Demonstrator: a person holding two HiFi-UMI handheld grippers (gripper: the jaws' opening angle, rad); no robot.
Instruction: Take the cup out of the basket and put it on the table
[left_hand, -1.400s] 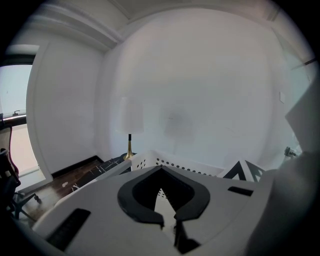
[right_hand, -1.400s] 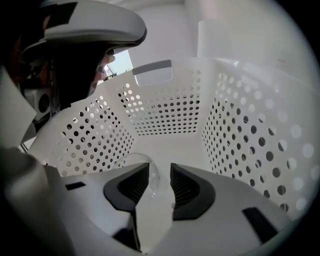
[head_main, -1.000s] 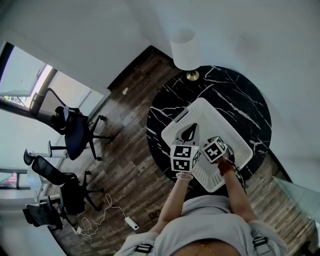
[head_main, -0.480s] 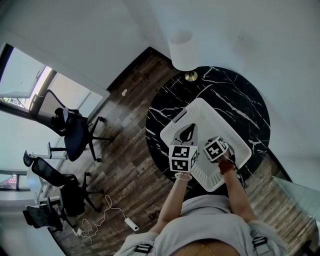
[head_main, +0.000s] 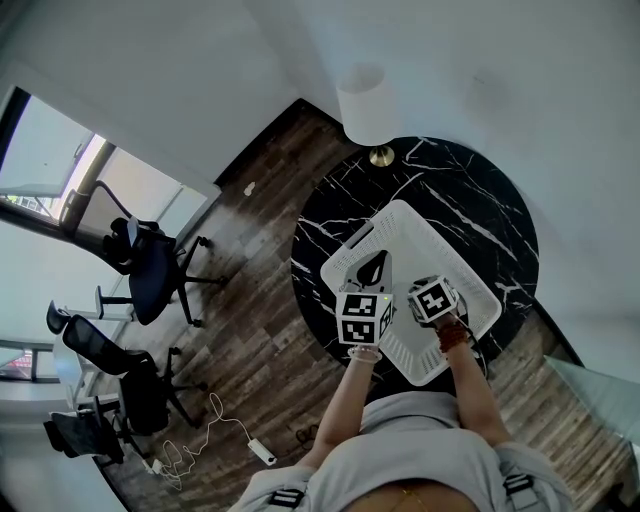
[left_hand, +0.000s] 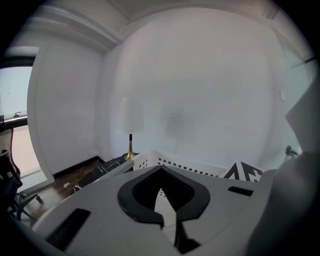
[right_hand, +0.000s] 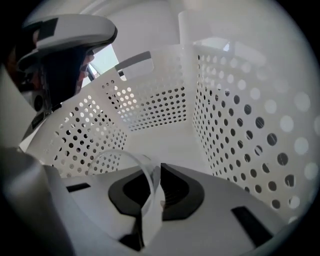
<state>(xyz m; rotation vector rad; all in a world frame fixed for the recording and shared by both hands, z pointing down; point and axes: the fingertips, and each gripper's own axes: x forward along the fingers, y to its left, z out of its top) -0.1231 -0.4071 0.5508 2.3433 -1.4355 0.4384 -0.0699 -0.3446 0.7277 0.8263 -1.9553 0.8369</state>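
Note:
A clear plastic cup (right_hand: 120, 151) stands inside the white perforated basket (right_hand: 235, 115). My right gripper (right_hand: 154, 175) reaches down into the basket, its jaws closing on the cup's thin wall, which sits pinched between the pads. In the head view the right gripper (head_main: 433, 300) is over the basket (head_main: 455, 250) and the cup is hidden under it. My left gripper (head_main: 375, 268) hovers above the basket's left part. Its jaws (left_hand: 162, 200) stand shut with nothing in them, and the basket rim (left_hand: 190, 167) shows beyond.
The basket rests on a round black marble table (head_main: 480, 190). A white-shaded lamp (head_main: 372, 105) with a brass foot stands at the table's far edge, and shows too in the left gripper view (left_hand: 131, 120). Office chairs (head_main: 150, 265) stand on the wooden floor to the left.
Both grippers stay over the basket; only a very slight shift shows in the head view.

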